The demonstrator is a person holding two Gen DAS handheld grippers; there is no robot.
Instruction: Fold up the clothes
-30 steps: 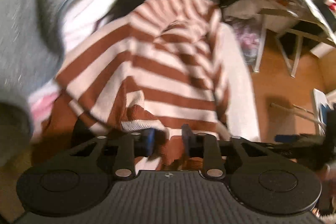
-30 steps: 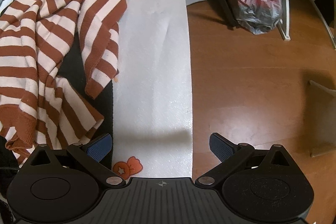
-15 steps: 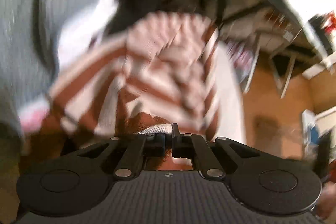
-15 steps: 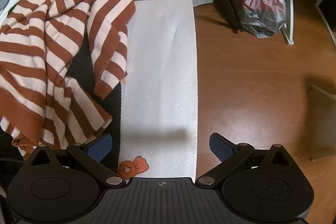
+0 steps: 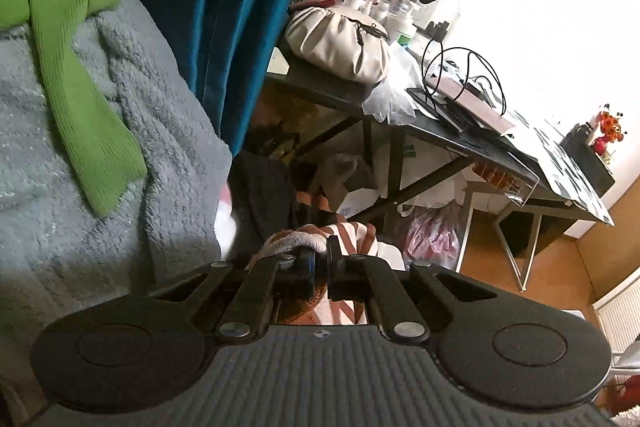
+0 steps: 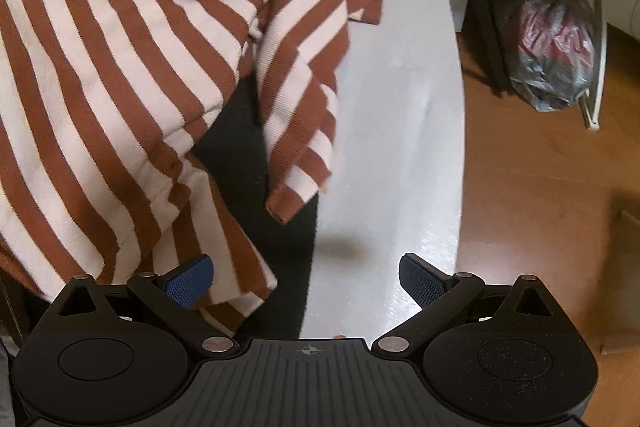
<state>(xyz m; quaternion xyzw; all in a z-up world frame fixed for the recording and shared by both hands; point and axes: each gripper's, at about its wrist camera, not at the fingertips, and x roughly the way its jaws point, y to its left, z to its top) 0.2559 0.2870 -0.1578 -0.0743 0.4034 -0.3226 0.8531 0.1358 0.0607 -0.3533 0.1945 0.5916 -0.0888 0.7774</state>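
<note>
While the left gripper (image 5: 319,259) pinches a bunched edge of the striped top (image 5: 344,233) at lower centre, a grey blanket (image 5: 100,147) with a green sweater (image 5: 76,67) fills the left and a cluttered desk (image 5: 440,131) the right.

Seen from the right gripper (image 6: 306,277), whose jaws stand apart and empty, the striped top (image 6: 120,67) sprawls rumpled over the upper left, one sleeve (image 6: 304,99) running lengthwise down toward lower centre onto a white board (image 6: 400,107).

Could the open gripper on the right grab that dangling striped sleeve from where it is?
Probably yes. The right gripper is open, and the sleeve of the striped top hangs just ahead, slightly left, with nothing between them.
</note>
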